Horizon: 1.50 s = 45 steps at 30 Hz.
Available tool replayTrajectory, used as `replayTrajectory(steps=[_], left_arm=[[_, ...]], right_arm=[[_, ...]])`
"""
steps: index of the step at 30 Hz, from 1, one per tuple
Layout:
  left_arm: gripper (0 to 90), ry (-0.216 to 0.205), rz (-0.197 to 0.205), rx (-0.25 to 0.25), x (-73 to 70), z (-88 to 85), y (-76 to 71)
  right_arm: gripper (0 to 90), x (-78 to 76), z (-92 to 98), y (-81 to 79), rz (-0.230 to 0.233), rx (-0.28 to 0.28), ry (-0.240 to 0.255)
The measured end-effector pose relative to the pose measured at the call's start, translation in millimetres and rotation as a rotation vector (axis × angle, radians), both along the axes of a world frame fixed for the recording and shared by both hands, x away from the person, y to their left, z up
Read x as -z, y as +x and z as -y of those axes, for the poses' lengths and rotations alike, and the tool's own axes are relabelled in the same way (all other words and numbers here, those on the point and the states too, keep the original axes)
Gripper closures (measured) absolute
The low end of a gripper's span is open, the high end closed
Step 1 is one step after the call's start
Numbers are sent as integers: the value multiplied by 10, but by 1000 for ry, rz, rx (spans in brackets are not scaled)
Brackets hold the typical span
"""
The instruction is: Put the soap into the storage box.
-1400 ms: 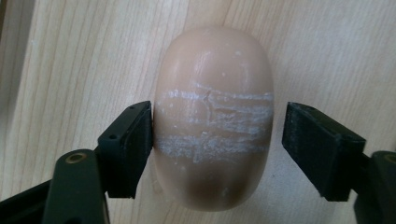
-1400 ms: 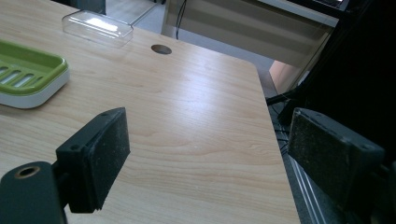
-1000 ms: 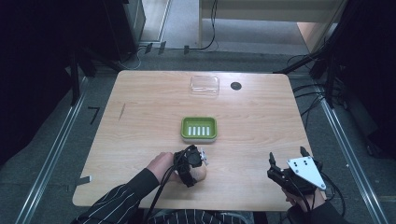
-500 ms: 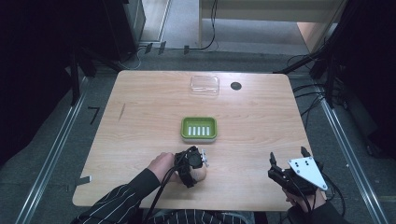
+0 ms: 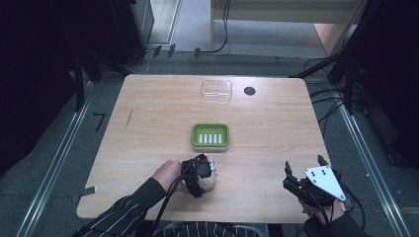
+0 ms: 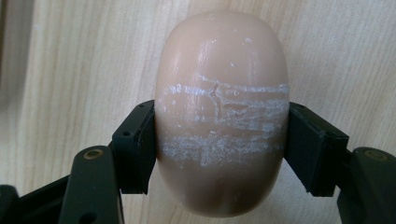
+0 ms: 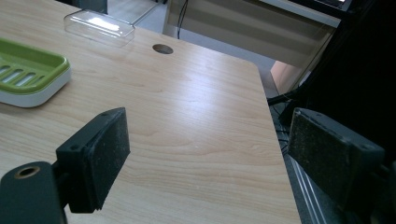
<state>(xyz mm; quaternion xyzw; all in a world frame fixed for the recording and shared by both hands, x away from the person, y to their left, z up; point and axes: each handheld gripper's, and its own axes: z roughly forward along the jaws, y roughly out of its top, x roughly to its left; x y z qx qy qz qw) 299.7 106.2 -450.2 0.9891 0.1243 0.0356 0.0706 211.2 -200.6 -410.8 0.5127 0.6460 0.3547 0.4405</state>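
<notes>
Desk (image 5: 148, 123) wooden, dark surround. Left gripper (image 5: 203, 170) at 6 o'clock edge, jaws clamped on soap (image 6: 222, 112). Right gripper (image 5: 304, 180) idle at 4 o'clock, jaws apart, empty. Step, judged: soap grasped. Next: lift, carry toward 12 o'clock, set in dish (image 5: 210, 135).

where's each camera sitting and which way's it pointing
High view: above the person's side, looking forward and down on the table; forearms, left gripper and right gripper show.
Left gripper view: on the left gripper, looking down at the table; its fingers clamp the soap.
Right gripper view: on the right gripper, looking across the table; its fingers stand open.
Shared: the high and right gripper views both show the soap dish and clear lid.
</notes>
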Motion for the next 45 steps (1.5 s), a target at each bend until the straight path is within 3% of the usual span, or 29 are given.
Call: replayTrajectory(steps=[9, 24, 45], left_arm=[[333, 3, 7, 11, -50, -46, 19], [333, -15, 34, -12, -196, -148, 119], [333, -35, 63, -13, -314, -153, 382]], right_arm=[[136, 1, 1, 0, -1, 1, 0], [136, 2, -4, 3, -1, -4, -6], [136, 3, -7, 8, -5, -3, -7]])
